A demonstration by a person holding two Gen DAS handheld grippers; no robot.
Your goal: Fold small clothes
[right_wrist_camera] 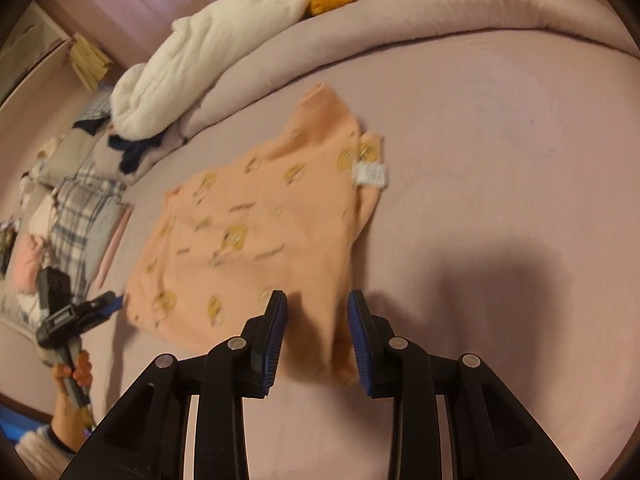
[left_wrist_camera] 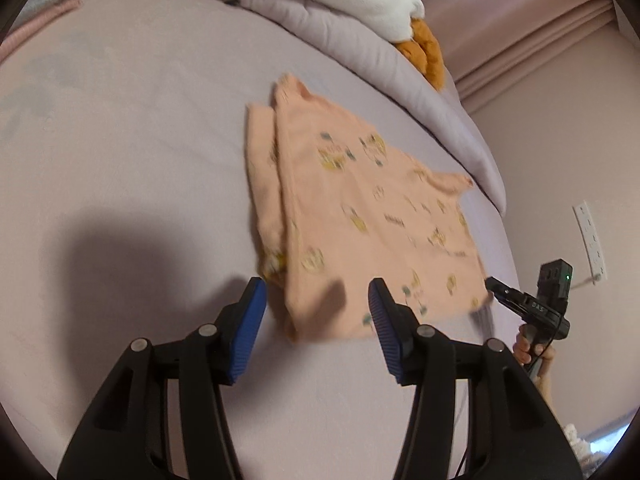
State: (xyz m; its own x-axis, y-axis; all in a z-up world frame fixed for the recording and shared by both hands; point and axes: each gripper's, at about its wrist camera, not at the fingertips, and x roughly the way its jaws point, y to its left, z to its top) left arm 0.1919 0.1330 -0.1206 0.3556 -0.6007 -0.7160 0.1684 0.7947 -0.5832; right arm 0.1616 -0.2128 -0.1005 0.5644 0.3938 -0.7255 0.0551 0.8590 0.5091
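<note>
A small peach garment (left_wrist_camera: 360, 216) with yellow prints lies partly folded on the mauve bed sheet (left_wrist_camera: 132, 152); it also shows in the right wrist view (right_wrist_camera: 256, 232), with a white label (right_wrist_camera: 372, 176) at its far edge. My left gripper (left_wrist_camera: 318, 300) is open, hovering over the garment's near corner. My right gripper (right_wrist_camera: 316, 316) is open, its fingers either side of the garment's near edge, holding nothing. The right gripper (left_wrist_camera: 528, 304) appears at the garment's right corner in the left wrist view. The left gripper (right_wrist_camera: 80, 312) appears at the garment's left corner in the right wrist view.
A rolled mauve duvet (right_wrist_camera: 400, 20) borders the far side of the bed, with a white and orange plush toy (right_wrist_camera: 224, 32) on it. Folded clothes and pillows (right_wrist_camera: 72, 208) lie at the left. A wall socket (left_wrist_camera: 590, 236) is on the wall.
</note>
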